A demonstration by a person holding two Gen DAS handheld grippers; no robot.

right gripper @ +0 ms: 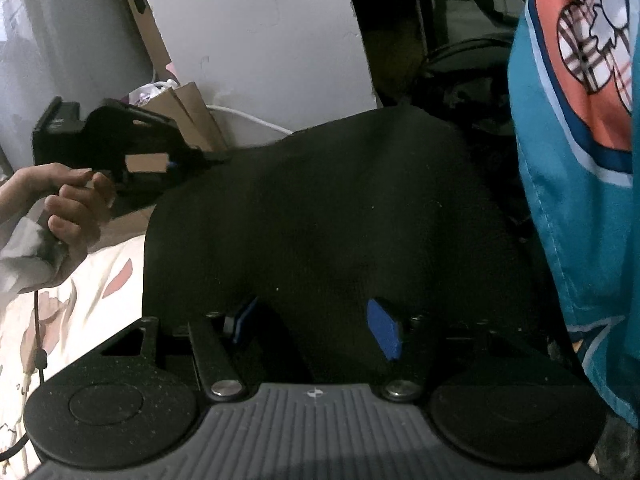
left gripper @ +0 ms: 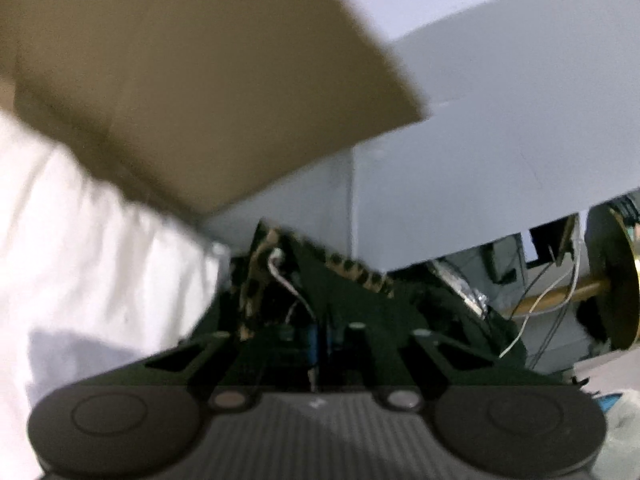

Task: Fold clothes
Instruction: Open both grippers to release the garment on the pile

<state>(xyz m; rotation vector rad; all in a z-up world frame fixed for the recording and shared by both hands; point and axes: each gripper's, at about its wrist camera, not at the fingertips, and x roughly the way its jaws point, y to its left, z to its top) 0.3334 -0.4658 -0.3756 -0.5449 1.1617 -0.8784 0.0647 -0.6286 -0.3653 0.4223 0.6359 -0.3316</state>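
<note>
A black garment [right gripper: 340, 208] is spread across the bed in the right wrist view. My right gripper [right gripper: 314, 324] hovers over its near edge, open, with its blue pads [right gripper: 384, 328] wide apart and the cloth lying between and below them. At the garment's far left corner is my left gripper [right gripper: 208, 158], held by a person's hand [right gripper: 72, 208], its tips pinched on the cloth. In the blurred left wrist view the left gripper [left gripper: 322, 340] is shut on the black garment [left gripper: 348, 292], which shows a leopard-print trim [left gripper: 256, 272].
A teal garment with an orange patch [right gripper: 580, 160] hangs at the right. A floral sheet [right gripper: 80, 300] covers the bed at the left. A brown paper bag [right gripper: 188, 116] leans on the wall. A cardboard box [left gripper: 200, 80], white cloth [left gripper: 80, 240] and loose cables [left gripper: 540, 300] surround the left gripper.
</note>
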